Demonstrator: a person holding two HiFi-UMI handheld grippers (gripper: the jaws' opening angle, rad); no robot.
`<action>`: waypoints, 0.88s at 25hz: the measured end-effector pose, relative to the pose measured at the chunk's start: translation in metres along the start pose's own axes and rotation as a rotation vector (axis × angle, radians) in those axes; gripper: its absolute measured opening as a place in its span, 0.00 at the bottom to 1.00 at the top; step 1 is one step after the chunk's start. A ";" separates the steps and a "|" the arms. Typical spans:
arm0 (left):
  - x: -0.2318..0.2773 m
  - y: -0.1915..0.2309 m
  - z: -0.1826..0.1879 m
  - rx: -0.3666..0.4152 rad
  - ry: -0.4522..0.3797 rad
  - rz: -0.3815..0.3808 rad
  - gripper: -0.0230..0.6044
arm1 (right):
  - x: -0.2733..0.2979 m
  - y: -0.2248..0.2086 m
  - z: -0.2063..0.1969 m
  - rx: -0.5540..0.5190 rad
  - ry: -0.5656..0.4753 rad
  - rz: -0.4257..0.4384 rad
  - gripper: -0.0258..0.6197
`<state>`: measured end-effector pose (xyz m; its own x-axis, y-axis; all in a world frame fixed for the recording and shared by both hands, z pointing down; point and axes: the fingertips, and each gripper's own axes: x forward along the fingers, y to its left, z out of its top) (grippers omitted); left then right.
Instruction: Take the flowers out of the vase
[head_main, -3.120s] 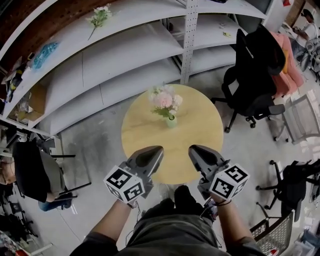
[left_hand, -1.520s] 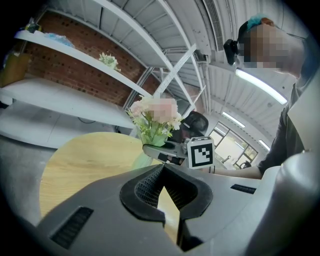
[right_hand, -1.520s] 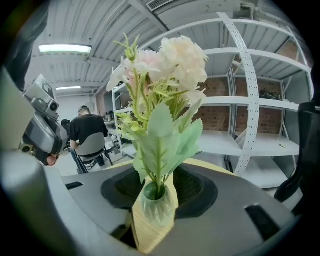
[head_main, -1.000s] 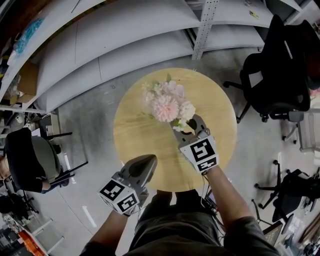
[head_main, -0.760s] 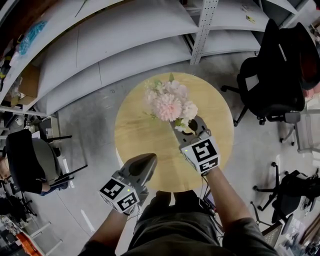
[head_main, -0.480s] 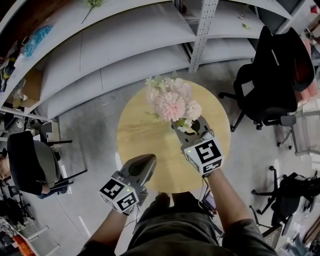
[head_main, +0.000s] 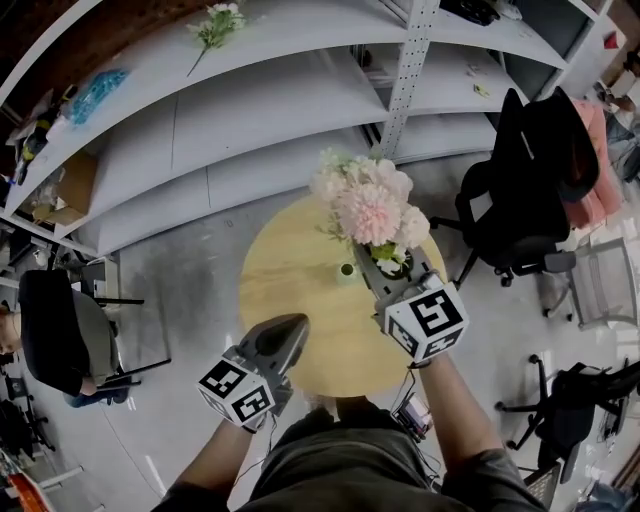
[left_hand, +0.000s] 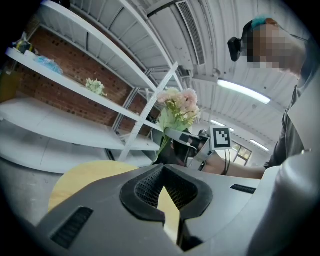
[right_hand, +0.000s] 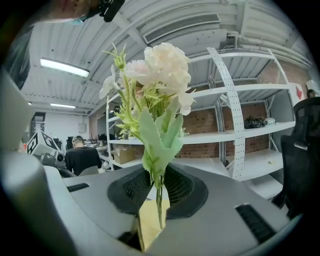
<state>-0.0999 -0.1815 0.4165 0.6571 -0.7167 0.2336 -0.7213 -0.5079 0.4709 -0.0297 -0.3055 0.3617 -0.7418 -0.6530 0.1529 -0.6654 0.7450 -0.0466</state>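
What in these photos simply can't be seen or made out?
Stem ends of the pink-and-white flower bouquet: head view, hidden under its blooms and the right gripper; right gripper view, they vanish between the jaws.
Inside of the small green vase: head view, too small.
White-flowered sprig on the grey shelf: head view, too small to identify.

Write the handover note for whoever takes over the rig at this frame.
Left gripper: shut, holding nothing, by the near edge of the table.
Right gripper: shut on the stems of the flowers, bunch held upright above the table.
Vase: on the table just left of the right gripper, apart from it, no stems in it.
Done: the flowers are out of the vase.
Left: probably only to set the flowers down somewhere and let go.
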 end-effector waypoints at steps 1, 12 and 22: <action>-0.001 -0.002 0.002 0.003 -0.006 -0.005 0.05 | -0.005 0.001 0.007 0.010 -0.011 0.000 0.14; -0.009 -0.023 0.017 0.056 -0.020 -0.046 0.05 | -0.053 0.023 0.053 0.084 -0.075 0.035 0.13; -0.010 -0.033 0.021 0.078 -0.023 -0.058 0.05 | -0.071 0.025 0.040 0.094 -0.026 0.010 0.13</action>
<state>-0.0873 -0.1672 0.3809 0.6939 -0.6953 0.1874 -0.6974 -0.5841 0.4153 0.0027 -0.2456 0.3101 -0.7498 -0.6495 0.1265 -0.6617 0.7365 -0.1406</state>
